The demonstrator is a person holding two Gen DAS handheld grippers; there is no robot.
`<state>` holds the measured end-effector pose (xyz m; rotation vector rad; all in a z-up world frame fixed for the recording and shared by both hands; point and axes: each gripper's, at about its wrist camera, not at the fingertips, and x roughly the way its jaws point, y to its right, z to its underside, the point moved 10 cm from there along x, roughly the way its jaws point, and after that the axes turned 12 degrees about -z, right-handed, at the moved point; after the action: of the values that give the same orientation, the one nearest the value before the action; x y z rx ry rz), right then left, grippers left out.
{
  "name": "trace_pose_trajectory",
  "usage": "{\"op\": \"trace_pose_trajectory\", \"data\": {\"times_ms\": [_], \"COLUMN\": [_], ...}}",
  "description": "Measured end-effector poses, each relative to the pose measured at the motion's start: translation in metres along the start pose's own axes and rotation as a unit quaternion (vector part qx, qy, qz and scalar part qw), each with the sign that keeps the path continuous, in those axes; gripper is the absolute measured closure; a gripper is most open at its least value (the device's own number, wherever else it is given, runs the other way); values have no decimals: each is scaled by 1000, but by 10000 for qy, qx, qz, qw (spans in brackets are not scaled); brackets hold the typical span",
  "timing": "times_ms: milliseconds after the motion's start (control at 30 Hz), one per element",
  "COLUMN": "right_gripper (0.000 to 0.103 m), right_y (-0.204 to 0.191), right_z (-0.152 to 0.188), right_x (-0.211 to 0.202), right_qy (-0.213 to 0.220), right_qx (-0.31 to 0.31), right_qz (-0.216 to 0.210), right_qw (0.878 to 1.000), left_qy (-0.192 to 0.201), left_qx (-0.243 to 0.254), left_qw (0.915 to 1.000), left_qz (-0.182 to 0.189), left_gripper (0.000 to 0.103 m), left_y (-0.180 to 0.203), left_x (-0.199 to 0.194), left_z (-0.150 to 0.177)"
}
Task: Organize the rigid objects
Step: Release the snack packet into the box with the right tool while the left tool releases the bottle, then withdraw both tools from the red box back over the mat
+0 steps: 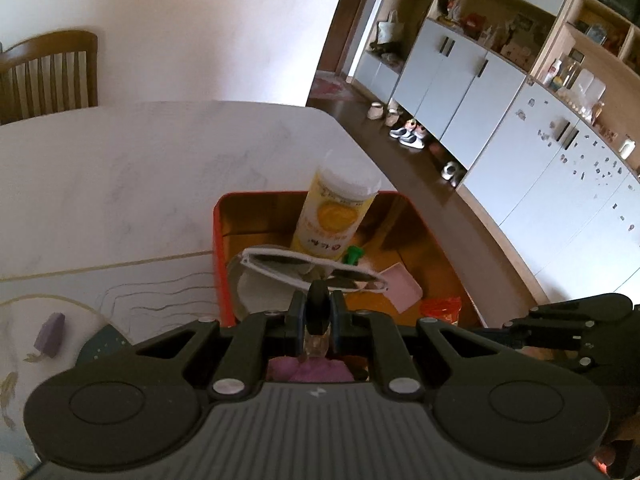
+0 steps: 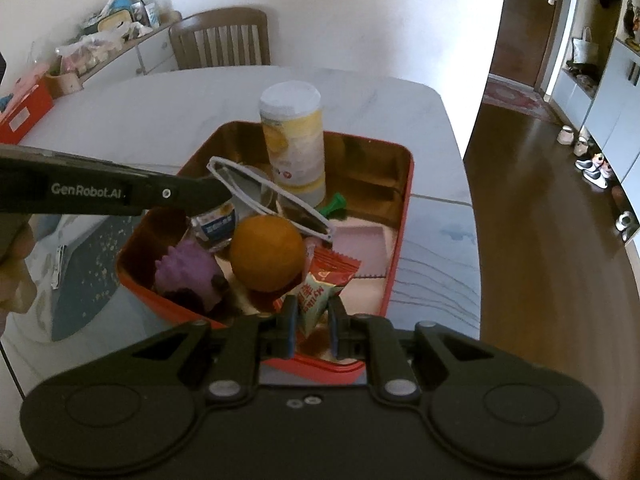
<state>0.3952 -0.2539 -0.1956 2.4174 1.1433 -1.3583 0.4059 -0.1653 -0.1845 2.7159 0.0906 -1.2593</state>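
- The white marble table carried the red tin box, which stood open near its right edge.
- A yellow canister with a white lid stood upright at the far side of the box.
- An orange ball sat in the near part of the box, beside a purple spiky toy at its left.
- The white-framed sunglasses hung above the box, in front of the canister; the left gripper was pinching them by one dark temple arm, fingers pressed close on it.
- A pink tray lay flat on the box floor at the right.
- The right gripper hovered over the box's near rim, its fingers slightly spread on either side of a red snack packet, not visibly squeezing it.
- A small green piece lay just right of the canister's base.
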Motion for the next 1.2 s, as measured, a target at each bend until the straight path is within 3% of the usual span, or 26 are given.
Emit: {"op": "trace_pose_trajectory", "data": {"times_ms": [400,833,900,1133,1200], "right_gripper": [76,66,64,63,60], "right_y": [3,-11,-15,-37,-44], "right_z": [3,1,0,-6,-8], "right_x": [-3,-23,-27,-40,-42], "right_qy": [68,378,432,616,653], "right_qx": [191,404,423,459,458], "right_qz": [-31,-67,-62,-80,-80], "right_qw": [9998,9984,9982,9970,9968], "left_qy": [-170,73,126,376,455], "left_qx": [296,529,519,486,493], "left_qw": [9992,9985,9985,9981,9977], "left_qz": [-186,-137,-114,-54,-103], "left_gripper": [91,89,86,55,52], "left_y": [0,4,1,-12,-18], "left_x": [9,-18,-25,-56,-64], "left_z": [9,10,9,7,7]}}
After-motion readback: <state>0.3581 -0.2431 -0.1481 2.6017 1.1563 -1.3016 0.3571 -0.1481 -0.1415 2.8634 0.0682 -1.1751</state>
